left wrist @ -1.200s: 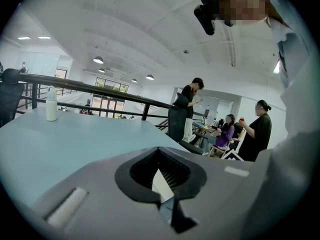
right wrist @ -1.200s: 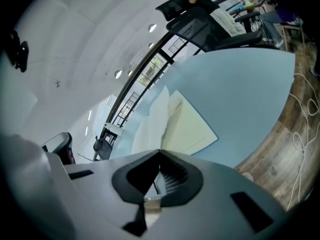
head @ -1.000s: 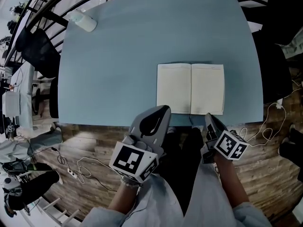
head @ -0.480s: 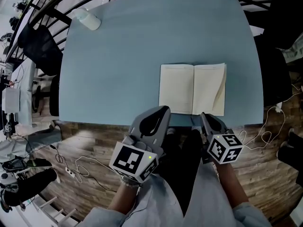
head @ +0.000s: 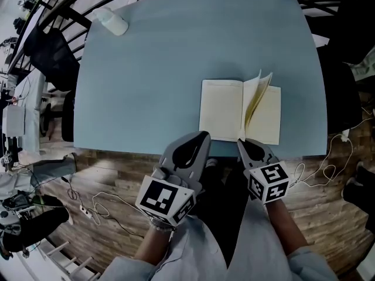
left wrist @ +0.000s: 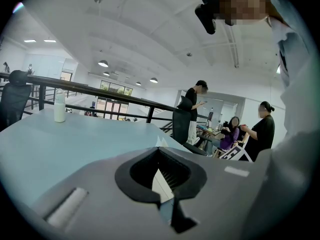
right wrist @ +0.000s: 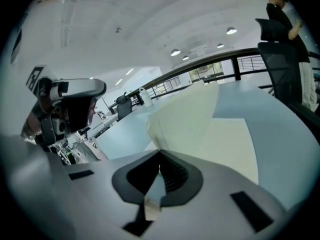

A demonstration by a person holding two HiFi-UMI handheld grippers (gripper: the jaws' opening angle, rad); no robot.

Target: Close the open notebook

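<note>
Head view: an open notebook [head: 222, 110] lies on the blue worktop [head: 152, 69], toward 4 o'clock from its centre, its right-hand pages fanned upright. The right gripper [head: 241, 141], fingers pressed together, sits at the base of the lifted pages, at the book's 6 o'clock. The left gripper [head: 202, 134], fingers likewise together and empty, hovers at the book's 7 o'clock. A white bottle [head: 111, 21] stands at the worktop's 11 o'clock.
</note>
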